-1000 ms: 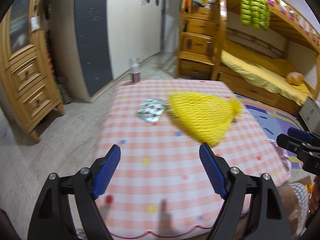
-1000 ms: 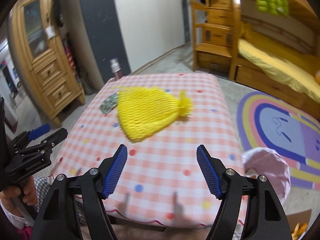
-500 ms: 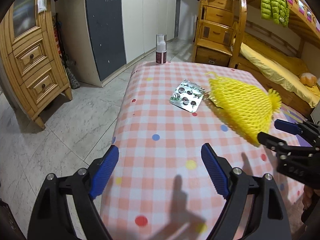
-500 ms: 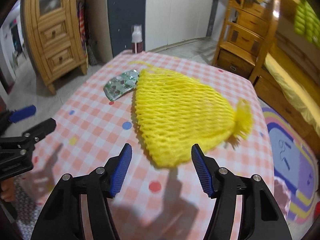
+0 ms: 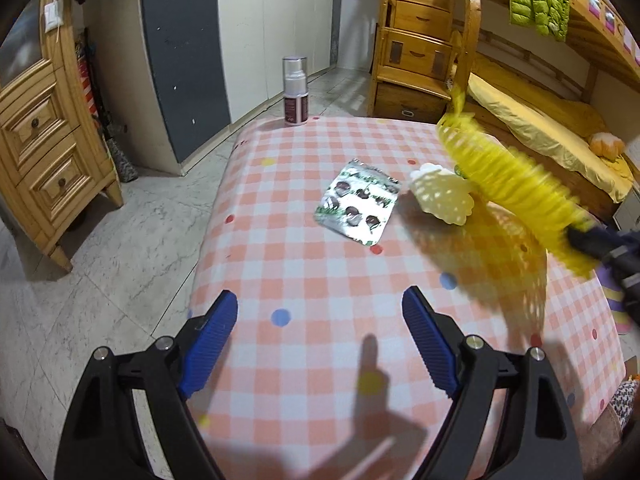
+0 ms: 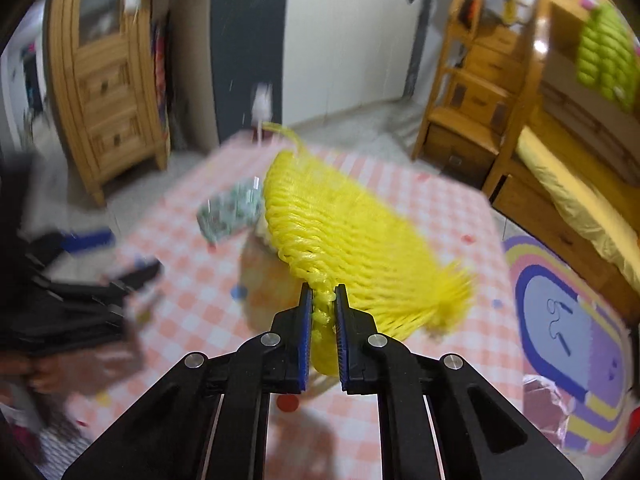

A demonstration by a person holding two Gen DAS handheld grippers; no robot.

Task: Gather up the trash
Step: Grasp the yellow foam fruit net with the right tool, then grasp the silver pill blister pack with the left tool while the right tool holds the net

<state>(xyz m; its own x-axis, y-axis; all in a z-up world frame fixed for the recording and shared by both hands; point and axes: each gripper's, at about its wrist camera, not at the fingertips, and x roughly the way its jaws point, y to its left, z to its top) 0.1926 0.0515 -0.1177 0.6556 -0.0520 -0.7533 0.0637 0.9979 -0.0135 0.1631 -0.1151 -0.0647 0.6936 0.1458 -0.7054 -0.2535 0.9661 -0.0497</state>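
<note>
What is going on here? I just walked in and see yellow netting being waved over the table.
A person is clearing trash off the checked table. The right tool is shut on the yellow mesh bag and holds it off the cloth. A pale foam net and an empty pill pack lie beside it on the table. The left tool hangs open over the near edge, holding nothing. A pump bottle stands at the far edge.

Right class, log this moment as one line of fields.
right gripper: shut on yellow net, lifted | left gripper: open, empty | on table: pill pack, white wrapper
</note>
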